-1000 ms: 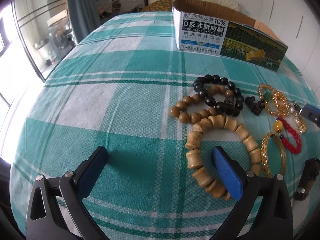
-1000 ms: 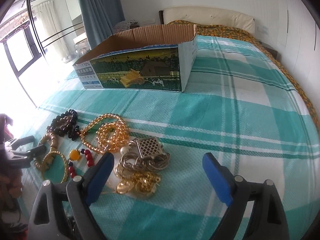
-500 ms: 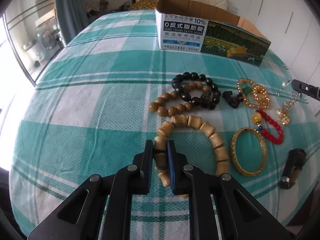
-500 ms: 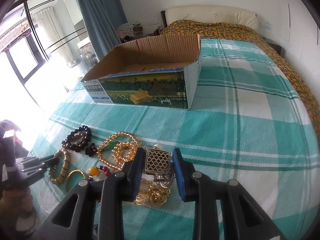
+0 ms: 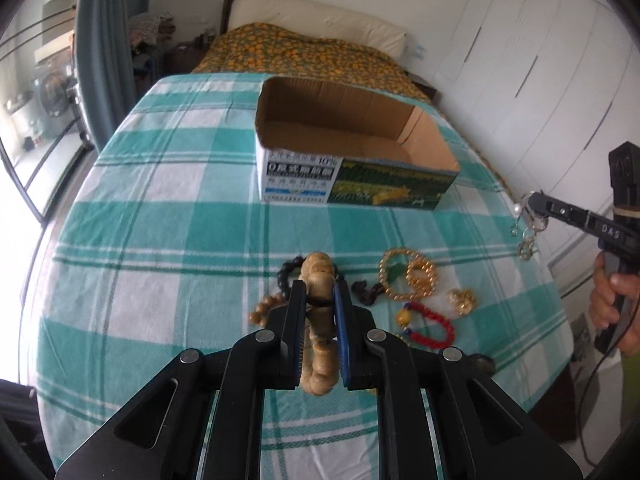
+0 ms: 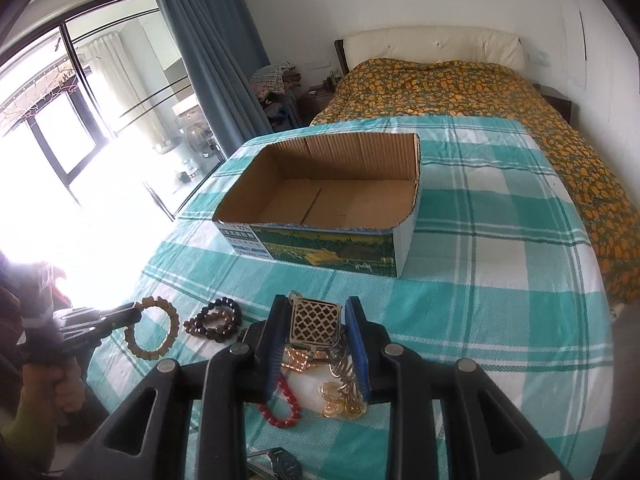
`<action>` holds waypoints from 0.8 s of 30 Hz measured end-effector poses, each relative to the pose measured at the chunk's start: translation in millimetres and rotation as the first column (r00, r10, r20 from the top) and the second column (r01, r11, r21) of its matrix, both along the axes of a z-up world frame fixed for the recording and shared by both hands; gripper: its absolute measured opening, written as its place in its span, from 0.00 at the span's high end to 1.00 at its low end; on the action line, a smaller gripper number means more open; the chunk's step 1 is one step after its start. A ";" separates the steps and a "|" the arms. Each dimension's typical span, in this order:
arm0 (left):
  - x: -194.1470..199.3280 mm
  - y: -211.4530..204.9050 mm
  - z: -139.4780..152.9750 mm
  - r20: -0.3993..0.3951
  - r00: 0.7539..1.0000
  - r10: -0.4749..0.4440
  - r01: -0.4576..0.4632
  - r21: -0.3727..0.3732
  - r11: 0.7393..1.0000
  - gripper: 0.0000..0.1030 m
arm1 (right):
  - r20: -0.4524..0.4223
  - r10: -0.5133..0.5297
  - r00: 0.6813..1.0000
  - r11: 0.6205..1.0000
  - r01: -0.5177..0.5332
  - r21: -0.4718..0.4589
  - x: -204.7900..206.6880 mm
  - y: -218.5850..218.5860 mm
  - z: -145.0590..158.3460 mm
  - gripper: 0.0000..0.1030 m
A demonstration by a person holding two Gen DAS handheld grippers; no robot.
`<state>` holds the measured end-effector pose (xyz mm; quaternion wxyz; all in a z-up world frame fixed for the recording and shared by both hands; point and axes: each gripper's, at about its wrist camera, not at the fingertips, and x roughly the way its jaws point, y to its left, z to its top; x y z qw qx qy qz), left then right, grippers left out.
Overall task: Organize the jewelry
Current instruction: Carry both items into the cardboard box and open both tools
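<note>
bracelets clamped both sides: left gripper pinching wooden bead bracelet, right gripper squeezing gold chain bundle. both lifted off bedspread. empty cardboard box straight ahead of both, right nearer.

Bed with orange-flowered bedspread stood behind teal checked cloth, cream headboard met white wall, blue-grey curtain hung beside bright glass doors, white wardrobe doors lined right side
</note>
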<state>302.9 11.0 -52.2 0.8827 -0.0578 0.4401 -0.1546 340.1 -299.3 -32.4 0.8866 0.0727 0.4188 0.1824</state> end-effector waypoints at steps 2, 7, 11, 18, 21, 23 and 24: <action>17.7 -0.1 20.8 0.013 1.000 -0.016 0.016 -0.024 1.000 0.88 | 0.018 0.009 1.000 1.000 -0.009 -0.006 9.7 5.6 13.5 0.72; 73.7 -17.5 61.6 0.067 0.997 -0.029 0.030 -0.003 1.000 0.88 | 0.073 0.023 0.997 0.999 -0.020 -0.039 51.0 24.9 46.0 0.72; 122.4 -29.9 69.1 0.079 0.997 -0.019 0.019 0.007 1.000 0.88 | 0.091 0.012 0.996 0.998 -0.006 -0.068 95.4 39.6 52.1 0.72; 206.0 -44.3 32.2 0.005 1.000 0.024 -0.024 0.032 0.999 0.88 | 0.070 -0.007 0.998 0.998 0.012 -0.067 173.5 50.9 21.8 0.72; 232.2 -51.9 12.9 -0.021 0.999 0.041 -0.039 0.057 0.998 0.88 | 0.047 -0.019 0.999 0.998 0.022 -0.060 195.4 50.7 0.9 0.72; 243.5 -58.3 1.0 -0.034 0.998 0.047 -0.044 0.071 0.996 0.88 | 0.023 -0.025 0.999 0.998 0.026 -0.063 206.8 50.8 -12.4 0.72; 247.6 -62.5 -4.3 -0.039 0.998 0.045 -0.042 0.080 0.996 0.88 | 0.014 -0.028 1.000 0.997 0.029 -0.065 210.5 51.3 -18.4 0.71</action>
